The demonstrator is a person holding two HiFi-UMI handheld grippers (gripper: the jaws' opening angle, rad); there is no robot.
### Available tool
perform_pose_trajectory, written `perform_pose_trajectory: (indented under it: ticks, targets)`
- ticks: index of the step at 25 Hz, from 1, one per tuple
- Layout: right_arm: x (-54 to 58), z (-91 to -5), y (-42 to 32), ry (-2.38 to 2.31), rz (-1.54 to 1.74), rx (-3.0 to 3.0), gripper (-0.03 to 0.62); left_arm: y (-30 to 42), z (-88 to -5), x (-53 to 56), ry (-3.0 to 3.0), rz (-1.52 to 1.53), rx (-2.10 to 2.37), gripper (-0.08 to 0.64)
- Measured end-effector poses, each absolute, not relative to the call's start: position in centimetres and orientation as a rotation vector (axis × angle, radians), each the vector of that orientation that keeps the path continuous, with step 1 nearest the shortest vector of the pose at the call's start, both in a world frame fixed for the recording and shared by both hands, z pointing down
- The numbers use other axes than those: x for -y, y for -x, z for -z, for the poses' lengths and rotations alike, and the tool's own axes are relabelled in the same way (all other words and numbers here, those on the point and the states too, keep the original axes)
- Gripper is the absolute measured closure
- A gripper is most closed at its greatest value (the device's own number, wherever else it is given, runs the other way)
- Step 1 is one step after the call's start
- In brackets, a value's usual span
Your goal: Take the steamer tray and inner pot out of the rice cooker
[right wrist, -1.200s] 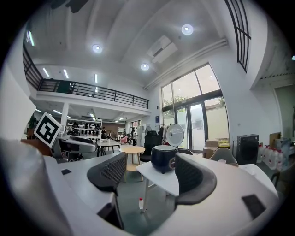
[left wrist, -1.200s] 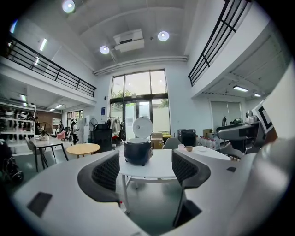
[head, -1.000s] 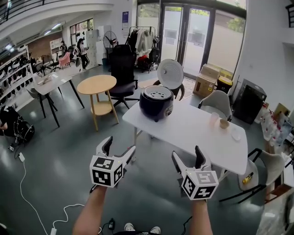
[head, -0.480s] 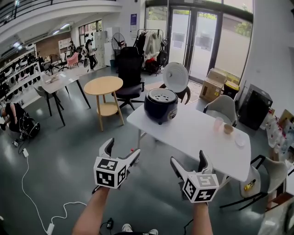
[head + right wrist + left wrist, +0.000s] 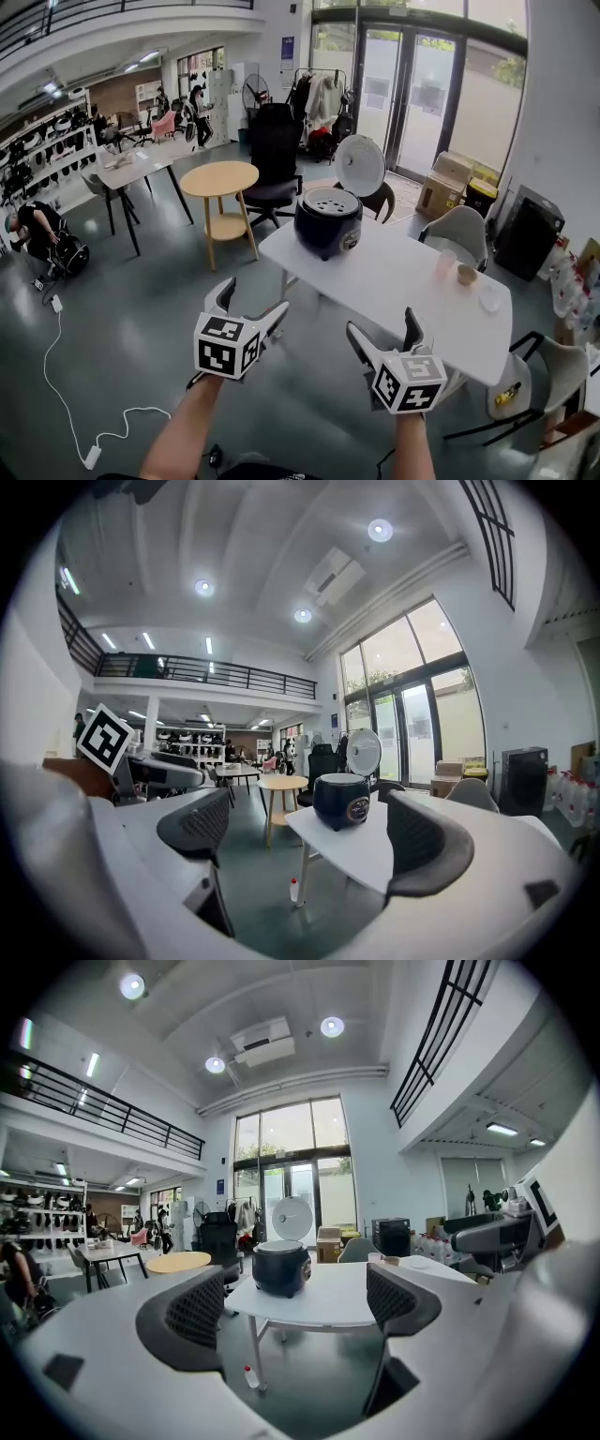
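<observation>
A dark blue rice cooker point(image 5: 328, 223) stands on the left end of a white table point(image 5: 403, 281), its round white lid point(image 5: 359, 165) raised. A perforated steamer tray point(image 5: 330, 199) shows in its open top; the inner pot is hidden. The cooker point(image 5: 279, 1267) appears ahead in the left gripper view, and the cooker point(image 5: 342, 802) also in the right gripper view. My left gripper point(image 5: 248, 307) and right gripper point(image 5: 382, 334) hang over the floor, well short of the table. Both are open with nothing between their jaws.
A cup point(image 5: 443, 263), a small bowl point(image 5: 461, 275) and a plate point(image 5: 487, 298) sit on the table's right part. Grey chairs point(image 5: 457, 230) stand around it. A round wooden table point(image 5: 220, 180) and black office chair point(image 5: 276, 155) stand left. A small bottle point(image 5: 249, 1376) lies by the table leg.
Both grippers' jaws have spread wider. The view has shifted forward toward the table, and the cooker sits a little nearer.
</observation>
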State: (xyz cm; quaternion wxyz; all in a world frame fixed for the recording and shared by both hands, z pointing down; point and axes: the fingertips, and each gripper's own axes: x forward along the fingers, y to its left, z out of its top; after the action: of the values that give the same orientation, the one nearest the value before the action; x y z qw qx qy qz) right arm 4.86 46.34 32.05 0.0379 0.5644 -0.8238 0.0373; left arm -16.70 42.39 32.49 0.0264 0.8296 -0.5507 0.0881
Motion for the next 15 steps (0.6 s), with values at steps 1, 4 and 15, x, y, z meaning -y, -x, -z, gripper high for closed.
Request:
perform_pose_trajectory:
  ticks: [1,4,15]
  targets:
    - [-46.3,-31.9,-5.3,-1.731,-0.106,2.533,0.066,16.3,-32.3,-42.4,-2.564,-0.268,1.707,0.100]
    - [-45.5,-31.7,-6.2,-1.733,-0.105,2.552,0.067,15.5,-32.3,-41.6,-2.566,-0.277,1.711,0.100]
    - [-38.2,-34.1,-7.7,-1.695,-0.134,2.572,0.069,13.2,-34.3,-34.5,-2.564,-0.280,1.700,0.100]
